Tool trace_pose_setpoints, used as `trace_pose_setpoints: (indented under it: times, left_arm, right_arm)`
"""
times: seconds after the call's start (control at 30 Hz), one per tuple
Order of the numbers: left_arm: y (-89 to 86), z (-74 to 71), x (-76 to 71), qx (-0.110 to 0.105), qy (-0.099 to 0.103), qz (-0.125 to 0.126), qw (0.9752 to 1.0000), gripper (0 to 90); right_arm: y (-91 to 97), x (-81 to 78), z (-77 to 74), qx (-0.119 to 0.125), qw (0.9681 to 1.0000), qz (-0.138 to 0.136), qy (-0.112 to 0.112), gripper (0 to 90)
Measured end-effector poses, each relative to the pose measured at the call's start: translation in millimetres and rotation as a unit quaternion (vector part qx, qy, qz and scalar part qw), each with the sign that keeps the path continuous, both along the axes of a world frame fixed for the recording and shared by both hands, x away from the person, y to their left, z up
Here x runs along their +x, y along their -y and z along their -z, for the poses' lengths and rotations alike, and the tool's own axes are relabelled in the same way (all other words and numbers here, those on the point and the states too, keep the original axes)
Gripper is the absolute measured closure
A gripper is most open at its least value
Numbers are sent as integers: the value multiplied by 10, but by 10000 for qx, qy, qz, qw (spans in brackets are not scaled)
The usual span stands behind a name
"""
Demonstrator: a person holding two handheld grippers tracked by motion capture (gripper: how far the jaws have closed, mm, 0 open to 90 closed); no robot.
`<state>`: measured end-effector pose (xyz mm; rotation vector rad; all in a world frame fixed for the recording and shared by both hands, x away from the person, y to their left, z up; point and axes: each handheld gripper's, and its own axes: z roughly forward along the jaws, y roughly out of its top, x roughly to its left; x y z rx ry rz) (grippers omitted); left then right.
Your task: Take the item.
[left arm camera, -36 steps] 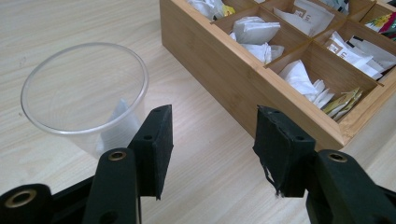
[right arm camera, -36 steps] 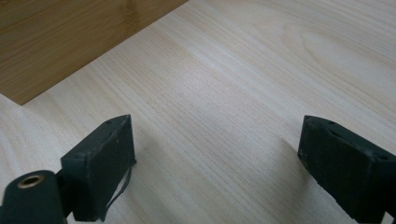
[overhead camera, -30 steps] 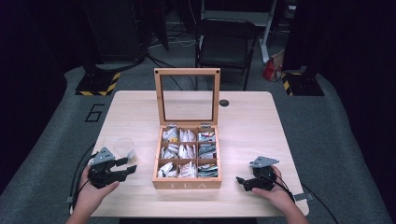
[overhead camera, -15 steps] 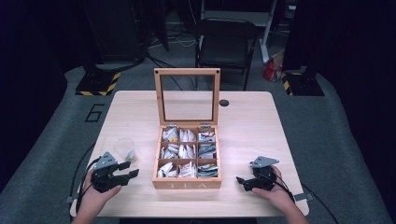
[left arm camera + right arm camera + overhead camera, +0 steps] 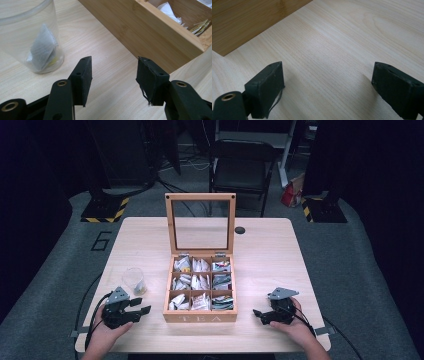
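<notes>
Right now a wooden tea box [image 5: 200,316] sits in the middle of the table [image 5: 265,245] with its glass lid [image 5: 200,222] standing up. Little tea packets [image 5: 201,282] fill its nine spaces. Just left of the box is a clear cup [image 5: 134,280] with a tea bag [image 5: 41,50] inside. The left gripper [image 5: 141,305] rests near the cup, jaws spread wide and empty. The right gripper [image 5: 258,315] rests on the other side of the box, also spread wide and empty.

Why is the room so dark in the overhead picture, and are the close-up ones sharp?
High view: light falls on the table while the floor and chair behind fade into dark. Left gripper view: the glass cup and tea box are fairly sharp, the near black jaws slightly soft. Right gripper view: wood grain is crisp, with soft shadows beside each jaw.
</notes>
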<state>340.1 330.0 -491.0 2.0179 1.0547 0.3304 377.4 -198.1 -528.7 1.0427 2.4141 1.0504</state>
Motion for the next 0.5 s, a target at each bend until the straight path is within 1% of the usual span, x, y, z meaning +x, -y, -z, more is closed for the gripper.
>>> trace_pose_setpoints:
  times: [0.03,0.1,0.17,0.23,0.27,0.3,0.5]
  left_arm:
    - [3,6,-1,-1,-44,-10,10000,461]
    - [-6,21,15,55,-16,21,10000,461]
    - [-3,45,15,25,-49,-29,10000,461]
    - [-10,63,19,81,-33,-51,9999,461]
    - [-3,77,16,60,-44,-81,9999,460]
    - [-8,79,17,105,-35,-72,9999,459]
    - [1,95,13,128,-109,-26,9999,457]
  right_arm:
    - [-1,0,0,4,10000,2,-4,102]
    - [0,0,0,2,10000,-2,-3,102]
    - [-1,0,0,5,10000,3,-3,101]
    - [-1,0,0,4,10000,4,1,101]
    - [0,0,0,2,10000,-2,-4,102]
    - [1,0,0,0,10000,-4,-3,101]
    - [0,0,0,2,10000,-2,-3,102]
